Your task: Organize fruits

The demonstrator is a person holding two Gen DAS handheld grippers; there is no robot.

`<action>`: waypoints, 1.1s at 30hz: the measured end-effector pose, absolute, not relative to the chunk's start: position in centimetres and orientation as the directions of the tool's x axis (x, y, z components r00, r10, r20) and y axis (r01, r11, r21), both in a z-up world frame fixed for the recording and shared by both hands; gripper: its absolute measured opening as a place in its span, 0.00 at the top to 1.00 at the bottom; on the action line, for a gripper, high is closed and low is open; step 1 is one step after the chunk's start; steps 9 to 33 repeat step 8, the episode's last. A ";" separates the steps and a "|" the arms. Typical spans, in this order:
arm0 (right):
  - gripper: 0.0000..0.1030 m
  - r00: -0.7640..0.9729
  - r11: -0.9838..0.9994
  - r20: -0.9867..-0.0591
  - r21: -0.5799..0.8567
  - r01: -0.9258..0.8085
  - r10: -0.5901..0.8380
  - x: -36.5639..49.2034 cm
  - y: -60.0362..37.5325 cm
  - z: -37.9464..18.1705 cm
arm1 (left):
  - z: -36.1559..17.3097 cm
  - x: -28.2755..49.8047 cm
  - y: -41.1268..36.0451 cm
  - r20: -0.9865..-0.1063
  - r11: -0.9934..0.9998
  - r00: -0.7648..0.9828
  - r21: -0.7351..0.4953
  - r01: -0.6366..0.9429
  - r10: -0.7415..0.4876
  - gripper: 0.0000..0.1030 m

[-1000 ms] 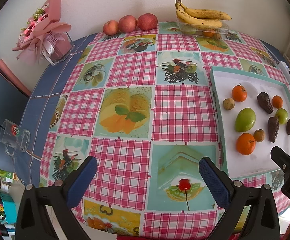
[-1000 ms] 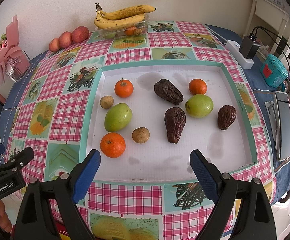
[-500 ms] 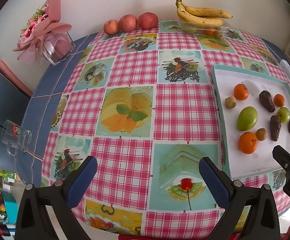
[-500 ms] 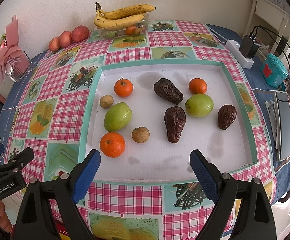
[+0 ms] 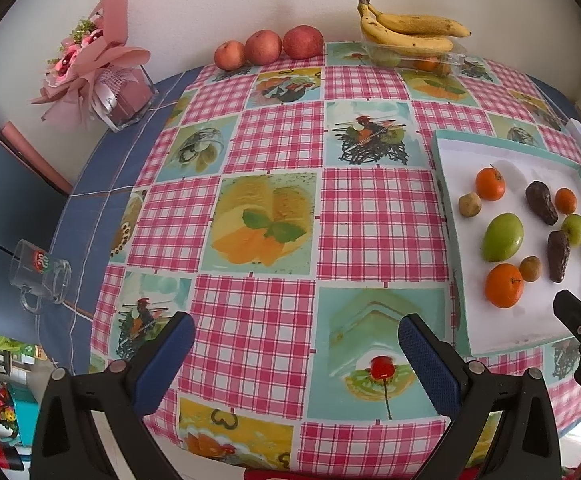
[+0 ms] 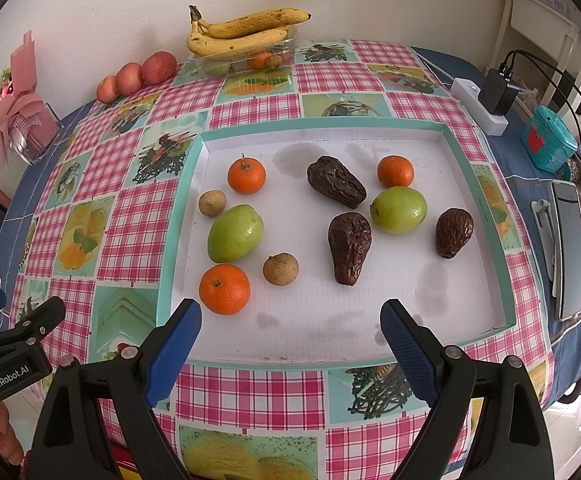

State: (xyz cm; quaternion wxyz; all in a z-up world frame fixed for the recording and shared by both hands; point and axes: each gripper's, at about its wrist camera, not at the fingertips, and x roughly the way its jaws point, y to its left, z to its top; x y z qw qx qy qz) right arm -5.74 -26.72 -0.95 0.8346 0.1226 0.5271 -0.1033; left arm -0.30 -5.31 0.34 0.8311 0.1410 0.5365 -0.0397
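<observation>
Pink and white checked cloth (image 6: pixel 250 396) with food pictures covers the table. At the far left stands a pink paper flower bunch (image 5: pixel 90 56) in a clear box, and a clear glass mug (image 5: pixel 40 276) sits near the table's edge. By the wall are three red apples (image 5: pixel 268 46) in a row. Next to them two yellow bananas (image 6: pixel 242 32) lie on a clear plastic box (image 6: pixel 250 58), with their long sides going left to right and their stems at the left.

On the cloth sits a flat white tray with a green rim (image 6: pixel 178 232). It holds ten fruits. Three are round orange tangerines (image 6: pixel 224 289): one near the front left, one at the back left, one at the back right. Two are small brown round fruits (image 6: pixel 280 269). Two are green fruits (image 6: pixel 235 233); the left one is egg-shaped and tilts up to the right. Three are dark brown wrinkled fruits (image 6: pixel 349 247). The middle one points its thin end toward the front. The back one lies slanted from back left to front right. The right one stands apart by the tray's right side.

The left gripper (image 5: pixel 296 354) hangs over the cloth, left of the tray, jaws wide apart and holding nothing. The right gripper (image 6: pixel 290 340) hangs over the tray's front edge, jaws wide apart too, with nothing between them.

At the far right lie a white power strip (image 6: pixel 478 110) with a black plug and a small blue-green box (image 6: pixel 548 144).
</observation>
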 end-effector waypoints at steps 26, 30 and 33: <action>0.11 0.422 0.948 -0.906 0.096 0.302 -0.043 -5.8 -26.7 -0.9 | 0.8 -0.3 -5.0 -0.893 0.960 0.442 0.193 0.204 0.085 0.00; 0.11 0.422 0.948 -0.906 0.096 0.302 -0.043 -5.8 -26.7 -0.9 | 0.8 -0.3 -5.0 -0.893 0.960 0.442 0.193 0.204 0.085 0.00; 0.11 0.422 0.948 -0.906 0.096 0.302 -0.043 -5.8 -26.7 -0.9 | 0.8 -0.3 -5.0 -0.893 0.960 0.442 0.193 0.204 0.085 0.00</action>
